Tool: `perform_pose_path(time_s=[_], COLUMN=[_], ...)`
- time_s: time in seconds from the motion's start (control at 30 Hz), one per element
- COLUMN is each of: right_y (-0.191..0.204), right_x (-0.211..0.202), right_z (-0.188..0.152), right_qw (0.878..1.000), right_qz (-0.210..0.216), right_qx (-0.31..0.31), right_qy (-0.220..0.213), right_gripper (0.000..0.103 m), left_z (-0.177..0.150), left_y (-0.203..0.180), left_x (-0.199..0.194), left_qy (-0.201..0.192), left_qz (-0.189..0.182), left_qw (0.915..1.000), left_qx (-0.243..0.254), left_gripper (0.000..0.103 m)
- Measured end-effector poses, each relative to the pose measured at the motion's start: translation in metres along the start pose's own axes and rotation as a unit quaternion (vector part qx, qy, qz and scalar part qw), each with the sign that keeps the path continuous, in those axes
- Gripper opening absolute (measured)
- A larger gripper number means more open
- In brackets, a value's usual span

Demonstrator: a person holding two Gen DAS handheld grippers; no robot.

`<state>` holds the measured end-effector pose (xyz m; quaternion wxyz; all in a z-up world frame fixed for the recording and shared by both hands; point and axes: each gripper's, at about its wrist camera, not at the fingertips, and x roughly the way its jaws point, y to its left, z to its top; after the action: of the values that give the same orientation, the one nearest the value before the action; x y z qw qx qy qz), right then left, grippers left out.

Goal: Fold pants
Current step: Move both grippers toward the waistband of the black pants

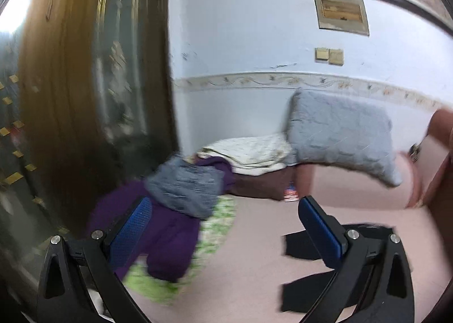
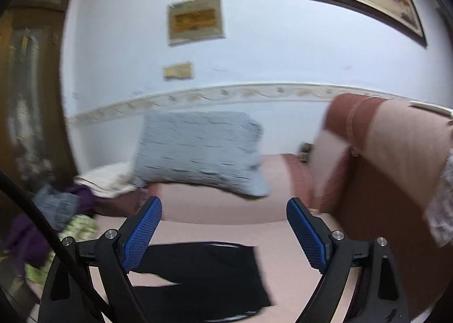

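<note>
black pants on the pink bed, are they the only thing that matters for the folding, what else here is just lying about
Belongs to the job:
- black pants
- left tool, open, empty
- right tool, open, empty

Just lying about:
- grey pillow
- purple garment
- grey knit piece
- folded cream blanket
- green patterned cloth

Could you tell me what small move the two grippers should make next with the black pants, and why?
Probably lower both grippers back toward the black pants. The left gripper and right gripper both stand open and empty above the pink bed surface, while the pants lie flat there with two legs apart, seemingly not yet folded.
</note>
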<state>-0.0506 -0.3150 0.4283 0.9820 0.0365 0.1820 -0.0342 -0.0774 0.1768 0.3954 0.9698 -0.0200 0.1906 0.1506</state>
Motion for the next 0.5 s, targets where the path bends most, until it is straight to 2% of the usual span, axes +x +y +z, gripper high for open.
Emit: perform_pose_path(time_s=[0.07, 0.17, 0.23, 0.27, 0.3, 0.4, 0.5], right_y=[-0.026, -0.062, -0.085, -0.094, -0.101, -0.113, -0.120], right_x=[0.018, 0.049, 0.085, 0.104, 0.129, 0.191, 0.251], right_z=[-0.006, -0.028, -0.050, -0.062, -0.074, -0.106, -0.139], right_qw=[0.999, 0.997, 0.991, 0.987, 0.982, 0.966, 0.951], right_qz=[-0.026, -0.034, -0.030, -0.024, -0.022, 0.003, 0.019], right_qx=[0.006, 0.043, 0.078, 0.092, 0.102, 0.123, 0.153], right_qy=[0.021, 0.054, 0.100, 0.127, 0.160, 0.229, 0.268], right_gripper=[0.093, 0.093, 0.090, 0.088, 0.082, 0.080, 0.080], left_z=[-0.008, -0.033, -0.061, -0.070, -0.086, -0.118, -0.148], left_y=[-0.013, -0.049, -0.084, -0.095, -0.111, -0.141, -0.162], left_x=[0.029, 0.091, 0.147, 0.163, 0.191, 0.245, 0.300], left_qy=[0.010, 0.062, 0.126, 0.143, 0.171, 0.222, 0.269], left_qz=[-0.033, -0.065, -0.081, -0.086, -0.098, -0.125, -0.143], left_qw=[0.9994, 0.9960, 0.9885, 0.9857, 0.9799, 0.9667, 0.9523], left_qx=[-0.010, -0.004, 0.019, 0.024, 0.030, 0.027, 0.018], left_gripper=[0.103, 0.103, 0.103, 0.103, 0.103, 0.103, 0.103])
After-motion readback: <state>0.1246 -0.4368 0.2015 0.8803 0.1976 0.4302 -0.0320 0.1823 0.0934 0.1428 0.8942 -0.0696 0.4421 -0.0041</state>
